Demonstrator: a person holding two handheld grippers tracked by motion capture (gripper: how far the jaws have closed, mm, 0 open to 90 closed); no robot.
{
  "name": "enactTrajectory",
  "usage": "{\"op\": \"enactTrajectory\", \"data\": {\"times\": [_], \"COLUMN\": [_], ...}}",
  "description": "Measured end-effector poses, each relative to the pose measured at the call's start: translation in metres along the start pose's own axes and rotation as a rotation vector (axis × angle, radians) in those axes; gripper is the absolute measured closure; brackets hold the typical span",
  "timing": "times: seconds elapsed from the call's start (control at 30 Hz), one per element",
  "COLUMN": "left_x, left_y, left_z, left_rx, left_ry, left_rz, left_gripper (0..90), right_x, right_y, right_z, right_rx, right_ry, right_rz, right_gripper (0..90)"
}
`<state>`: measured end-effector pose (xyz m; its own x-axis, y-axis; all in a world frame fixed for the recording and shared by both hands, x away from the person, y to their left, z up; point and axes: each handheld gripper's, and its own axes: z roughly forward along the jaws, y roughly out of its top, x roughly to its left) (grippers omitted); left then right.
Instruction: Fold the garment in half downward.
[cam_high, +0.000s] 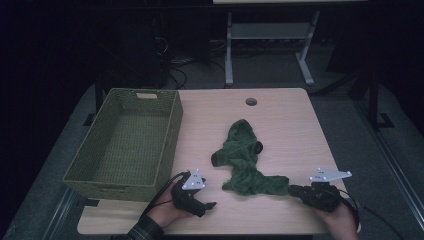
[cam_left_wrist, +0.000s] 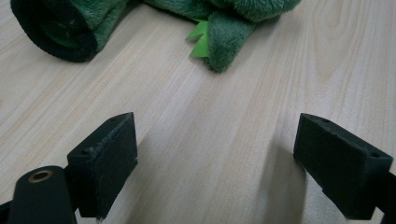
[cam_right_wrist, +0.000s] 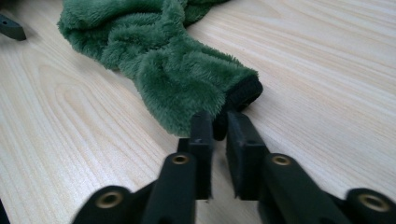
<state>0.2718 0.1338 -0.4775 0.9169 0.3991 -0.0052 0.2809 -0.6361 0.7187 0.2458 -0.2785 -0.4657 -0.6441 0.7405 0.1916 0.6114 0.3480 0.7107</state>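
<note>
1. While the right tongs (cam_right_wrist: 219, 123) pinched only the black cuff of the green fleece garment (cam_high: 246, 162), their jaws nearly together, that thin bite looked likely to slip under a hard pull.
2. The left tongs (cam_high: 202, 202) stood wide open and empty, just short of the garment, so one corner would have carried all the weight.
3. The garment lay crumpled mid-table (cam_high: 290, 130); dragged, it could have snagged the wicker basket (cam_high: 172, 137) rim.

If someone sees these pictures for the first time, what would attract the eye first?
Probably the green fleece garment, lying crumpled in the middle of the wooden table. The right tongs pinch the garment's dark-edged end at the near right. A green woven basket stands at the table's left, and the left tongs wait open over bare wood.
</note>
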Motion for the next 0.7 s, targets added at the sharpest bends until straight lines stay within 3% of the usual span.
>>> {"op": "enactTrajectory", "data": {"times": [0.4, 0.57, 0.7], "left_x": [0.000, 0.000, 0.000], "left_y": [0.000, 0.000, 0.000], "left_z": [0.000, 0.000, 0.000], "left_rx": [0.000, 0.000, 0.000], "left_ry": [0.000, 0.000, 0.000], "left_rz": [0.000, 0.000, 0.000], "left_gripper": [12.7, 12.7, 12.7], "right_x": [0.003, 0.014, 0.025], "right_y": [0.014, 0.035, 0.048], "right_z": [-0.012, -0.012, -0.004], "right_rx": [-0.085, -0.135, -0.140], "right_ry": [0.026, 0.060, 0.092], "right_rz": [-0.053, -0.124, -0.188], "right_gripper": [84.4, 84.3, 84.2]}}
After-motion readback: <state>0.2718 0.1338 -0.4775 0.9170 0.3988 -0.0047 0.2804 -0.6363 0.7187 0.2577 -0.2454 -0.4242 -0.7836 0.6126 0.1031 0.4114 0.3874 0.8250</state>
